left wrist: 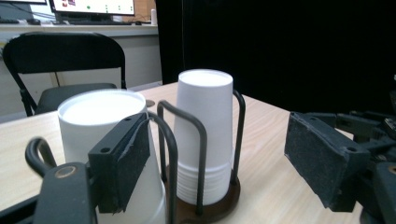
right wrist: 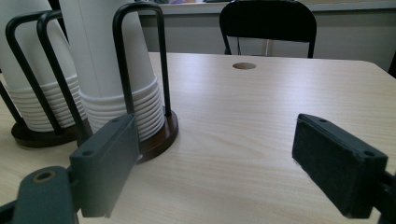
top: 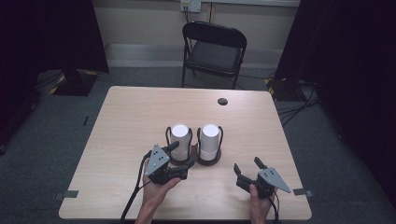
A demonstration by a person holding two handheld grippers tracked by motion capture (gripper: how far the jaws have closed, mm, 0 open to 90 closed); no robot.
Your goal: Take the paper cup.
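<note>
You are holding the left hand-held gripper (top: pixel 180 158) wide open beside the left cup stack (top: pixel 180 140), gripping nothing; the right hand-held gripper (top: pixel 246 167) is waiting open on the counter (top: pixel 130 116). Both stacks are sitting untouched in their holders, so everything seems left to do

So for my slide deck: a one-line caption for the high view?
Two open handheld grippers, left and right, near two cup stacks in holders.
</note>
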